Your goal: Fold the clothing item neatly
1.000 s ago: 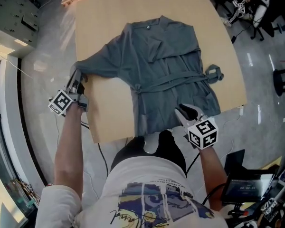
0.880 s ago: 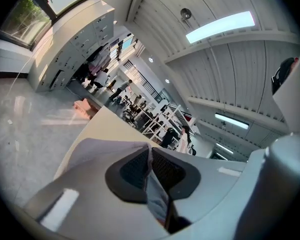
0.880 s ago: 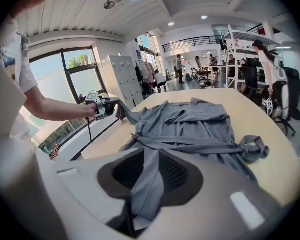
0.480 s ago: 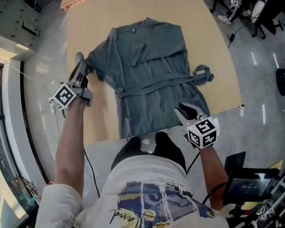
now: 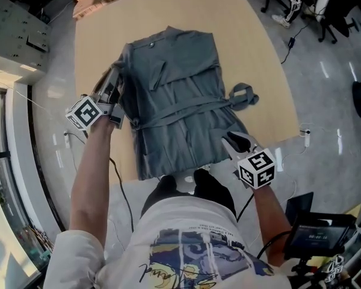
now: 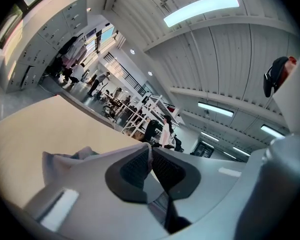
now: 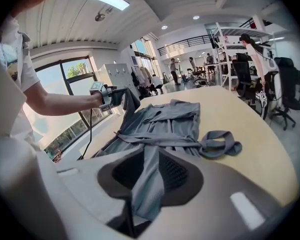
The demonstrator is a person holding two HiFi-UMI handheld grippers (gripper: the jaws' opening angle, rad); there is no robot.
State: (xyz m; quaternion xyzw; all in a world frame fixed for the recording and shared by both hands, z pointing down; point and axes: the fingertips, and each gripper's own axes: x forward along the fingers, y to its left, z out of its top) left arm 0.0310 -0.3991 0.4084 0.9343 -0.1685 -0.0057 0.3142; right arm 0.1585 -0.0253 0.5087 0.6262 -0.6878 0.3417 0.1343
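Note:
A grey robe [image 5: 174, 95] lies front up on the tan table [image 5: 259, 47], its belt tied across the waist and a belt loop [image 5: 243, 95] trailing to the right. My left gripper [image 5: 115, 78] is shut on the robe's left sleeve [image 6: 65, 159], held up over the robe's left edge. In the right gripper view the same sleeve [image 7: 128, 98] hangs from it. My right gripper [image 5: 231, 139] is at the robe's near right corner, shut on a strip of the hem [image 7: 149, 184] that runs between its pads.
Office chairs [image 5: 322, 11] stand beyond the table's far right corner. A screen [image 5: 316, 236] sits low at my right side. A cable [image 5: 117, 179] hangs by the table's near left edge. My own legs are against the near edge.
The left gripper has carried the sleeve up and to the right, from spread out at the left to over the robe's left side. The right gripper keeps its hold on the hem.

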